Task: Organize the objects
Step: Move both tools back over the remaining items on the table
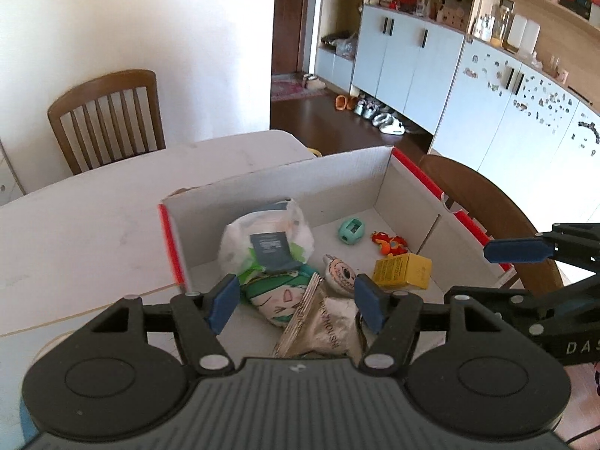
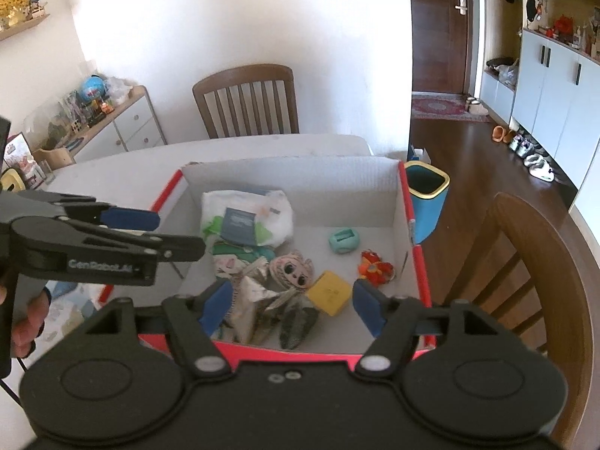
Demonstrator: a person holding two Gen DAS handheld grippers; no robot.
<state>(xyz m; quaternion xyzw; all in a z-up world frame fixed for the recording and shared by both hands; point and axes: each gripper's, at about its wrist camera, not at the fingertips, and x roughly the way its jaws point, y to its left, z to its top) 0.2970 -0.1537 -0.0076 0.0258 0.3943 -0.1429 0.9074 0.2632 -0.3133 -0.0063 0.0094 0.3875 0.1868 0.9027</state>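
Observation:
A white cardboard box with red edges [image 1: 337,172] [image 2: 300,172] stands on the table. In it lie a white plastic bag with a grey card [image 1: 266,238] [image 2: 245,219], a green-haired plush [image 1: 279,294], a silver foil packet [image 1: 326,328] [image 2: 277,311], a round doll face [image 1: 339,272] [image 2: 292,270], a yellow cube box [image 1: 403,270] [image 2: 330,298], a teal round toy [image 1: 351,229] [image 2: 344,240] and an orange toy [image 1: 389,243] [image 2: 375,266]. My left gripper [image 1: 296,302] is open and empty over the box's near end. My right gripper [image 2: 290,305] is open and empty above the near rim.
The white table [image 1: 93,225] stretches left of the box. Wooden chairs stand behind the table [image 2: 247,101] and at the right [image 2: 525,270]. A blue bin [image 2: 427,202] stands on the floor beyond the box. A sideboard with clutter [image 2: 93,120] is at left.

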